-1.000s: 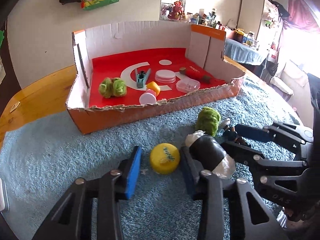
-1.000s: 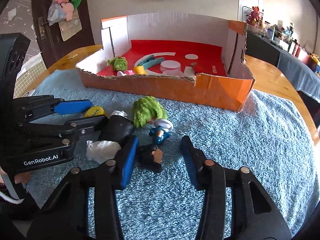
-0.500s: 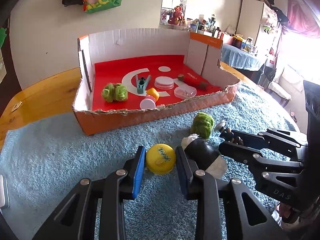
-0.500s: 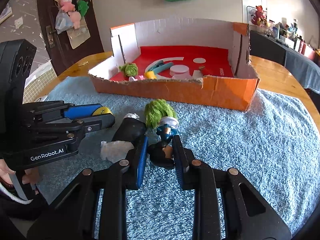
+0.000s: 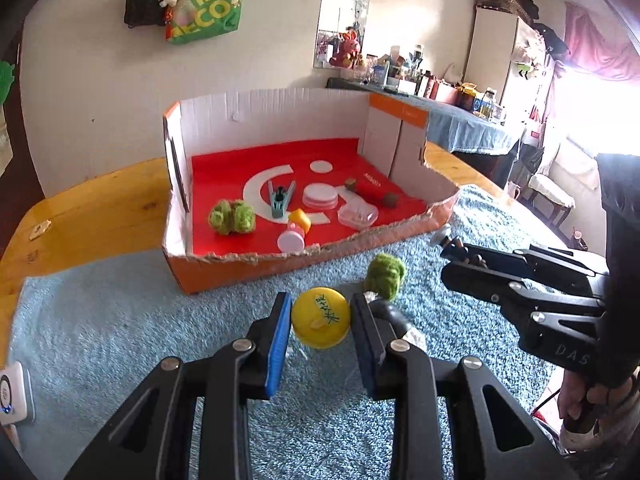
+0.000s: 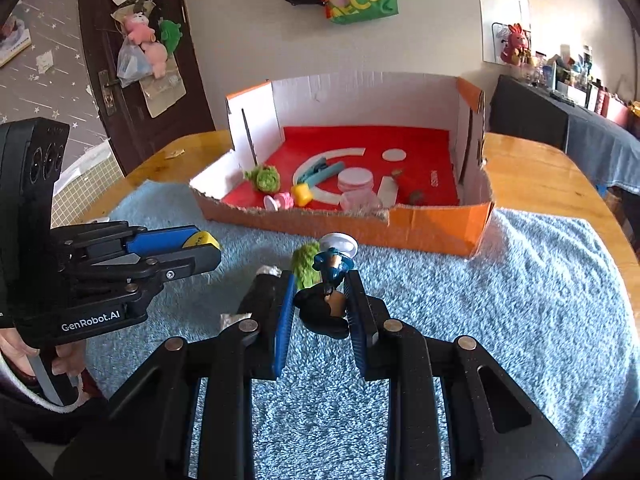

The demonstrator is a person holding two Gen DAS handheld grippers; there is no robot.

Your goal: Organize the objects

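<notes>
The left tongs (image 5: pixel 320 320) are clamped on a round yellow plastic lid (image 5: pixel 320 322), lifted just above the blue towel (image 5: pixel 120 320) on the counter. The right tongs (image 6: pixel 320 312) grip a small blue-and-black toy figure (image 6: pixel 326 300). Beyond both, the low torn front edge of the orange cardboard box (image 6: pixel 340 224) stands near, open towel between.

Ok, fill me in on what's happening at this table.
A person is tidying small things into a cardboard box on a blue towel, with a gripper in each hand. The left gripper is shut on a yellow lid; the right gripper is shut on a small toy figure. A green fuzzy ball and a black roll lie on the towel.
</notes>
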